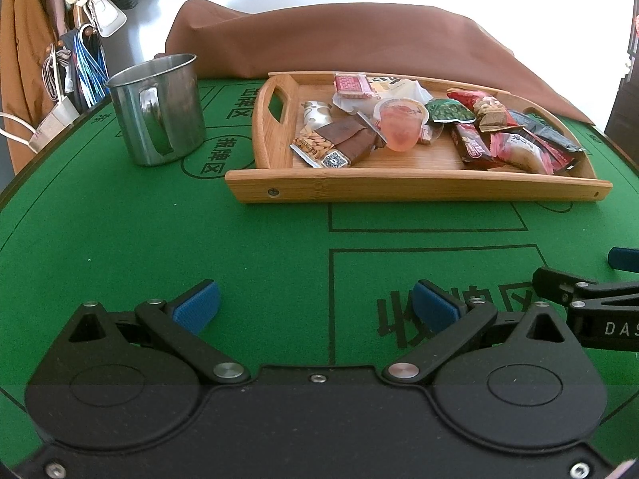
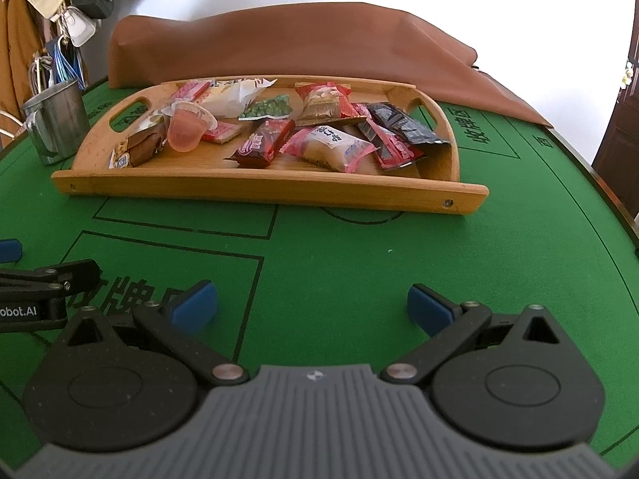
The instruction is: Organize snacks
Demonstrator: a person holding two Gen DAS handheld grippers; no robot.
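Your left claw (image 1: 315, 305) and right claw (image 2: 311, 307) both gape wide and hold nothing, low over the near green table (image 1: 159, 239). The snacks (image 2: 279, 127) lie heaped in the wooden tray (image 2: 259, 187) farther off, with a steel mug (image 1: 157, 109) just left.

We see a wooden handled tray (image 1: 415, 189) lying at the middle of the green felt table (image 1: 159, 247), with a heap of wrapped snacks (image 2: 319, 135) inside it. A steel mug (image 1: 157, 107) stands just left of the tray. Behind both lies a brown draped cloth (image 1: 359, 40). A clear jelly cup (image 1: 399, 127) sits among the snacks, left of centre.
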